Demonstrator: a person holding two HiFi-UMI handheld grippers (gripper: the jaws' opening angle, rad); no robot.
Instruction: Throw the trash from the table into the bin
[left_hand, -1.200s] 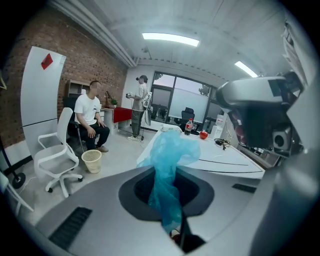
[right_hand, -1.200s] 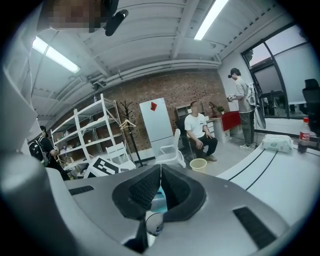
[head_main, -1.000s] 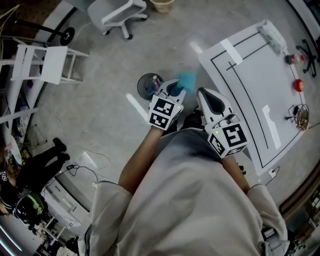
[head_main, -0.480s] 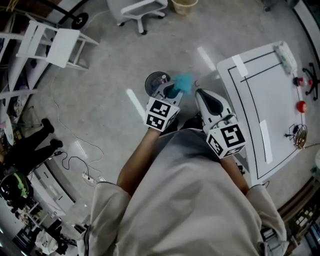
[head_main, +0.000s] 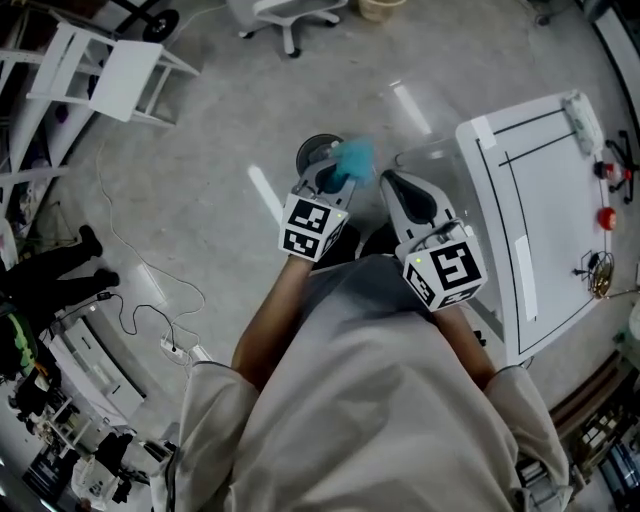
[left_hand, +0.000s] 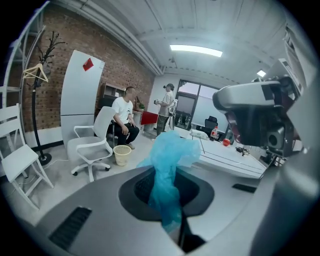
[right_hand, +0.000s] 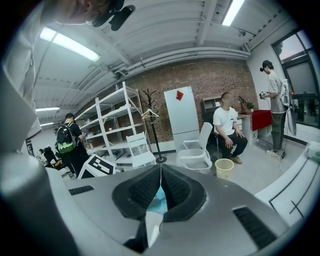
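The left gripper (head_main: 336, 178) is clamped on a crumpled blue plastic bag (head_main: 352, 159). In the head view the bag is a blurred tuft over the concrete floor, just beside a dark round object (head_main: 315, 150) whose nature is unclear. It is well clear of the white table (head_main: 545, 215) to the person's right. The left gripper view shows the grip itself: the bag rises from between the pressed pads and flares above them.

The right gripper (head_main: 386, 181) has its jaws closed together and holds nothing. In its own view only a sliver of blue shows through the slit under the tips.

The beige wastebasket (left_hand: 121, 154) stands on the floor beside a white office chair (left_hand: 92, 145), near a seated person (left_hand: 125, 120). From the head view only its rim shows at the top edge. The right gripper view alone shows white shelving (right_hand: 115, 122), a coat stand (right_hand: 150, 117) and a person with a backpack (right_hand: 67, 142). The left gripper view alone shows a bottle (left_hand: 215, 133) on the table.
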